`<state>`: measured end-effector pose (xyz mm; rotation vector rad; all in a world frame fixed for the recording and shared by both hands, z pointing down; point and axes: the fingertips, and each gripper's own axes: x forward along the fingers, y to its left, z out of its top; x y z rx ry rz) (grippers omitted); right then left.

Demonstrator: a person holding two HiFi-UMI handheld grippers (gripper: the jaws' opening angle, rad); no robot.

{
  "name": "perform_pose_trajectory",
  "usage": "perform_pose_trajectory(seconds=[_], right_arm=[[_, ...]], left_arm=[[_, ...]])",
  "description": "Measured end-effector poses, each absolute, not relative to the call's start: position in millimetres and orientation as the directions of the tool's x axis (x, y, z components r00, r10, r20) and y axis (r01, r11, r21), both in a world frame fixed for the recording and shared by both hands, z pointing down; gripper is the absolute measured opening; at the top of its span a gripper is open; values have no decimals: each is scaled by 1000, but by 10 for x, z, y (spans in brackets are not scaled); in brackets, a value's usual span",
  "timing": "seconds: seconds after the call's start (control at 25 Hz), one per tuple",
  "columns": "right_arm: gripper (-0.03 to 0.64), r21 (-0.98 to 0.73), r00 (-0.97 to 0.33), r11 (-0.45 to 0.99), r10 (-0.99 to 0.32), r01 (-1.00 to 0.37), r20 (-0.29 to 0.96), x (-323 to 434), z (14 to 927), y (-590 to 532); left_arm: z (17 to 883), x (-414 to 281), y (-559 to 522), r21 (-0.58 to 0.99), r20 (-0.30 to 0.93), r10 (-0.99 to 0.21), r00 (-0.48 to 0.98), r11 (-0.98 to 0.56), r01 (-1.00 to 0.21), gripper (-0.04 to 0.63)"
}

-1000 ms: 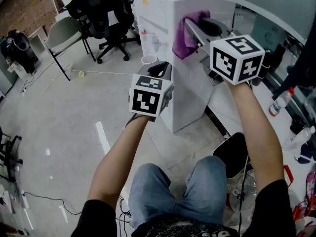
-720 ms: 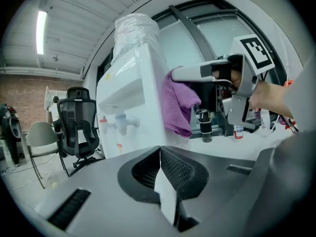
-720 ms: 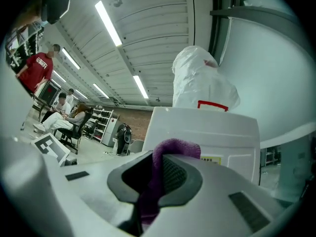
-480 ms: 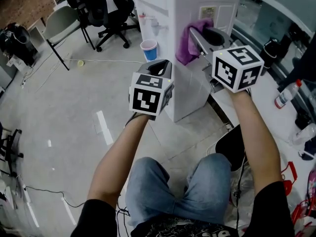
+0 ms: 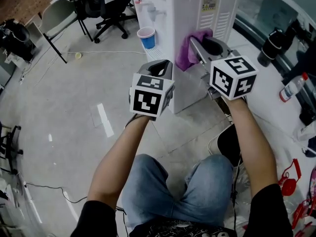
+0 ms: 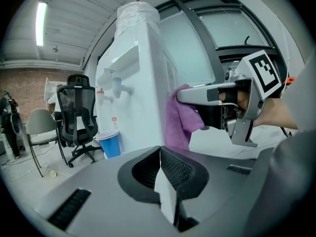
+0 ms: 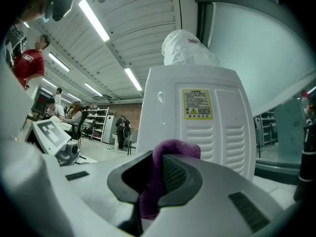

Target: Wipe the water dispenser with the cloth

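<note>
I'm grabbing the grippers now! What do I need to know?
Left gripper: shut, empty, held in front of the water dispenser.
Right gripper: shut on the purple cloth.
The cloth is at the dispenser's vented side panel, low down. A blue cup sits below the taps.
Done: cloth gripped and brought to the dispenser.
Left: wipe it. Nothing shows which parts are already wiped.
</note>
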<state>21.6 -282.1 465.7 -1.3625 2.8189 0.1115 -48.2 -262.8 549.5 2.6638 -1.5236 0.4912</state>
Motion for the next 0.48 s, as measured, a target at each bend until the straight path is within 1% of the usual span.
perform_pose_trajectory(seconds=[0.48], right_arm=[[32,-40,-629,627,-775,-778,57,201,5674,-2851]], left_arm=[[6052,-425,-2574,-103,340,-809,479,-539,-836,26]])
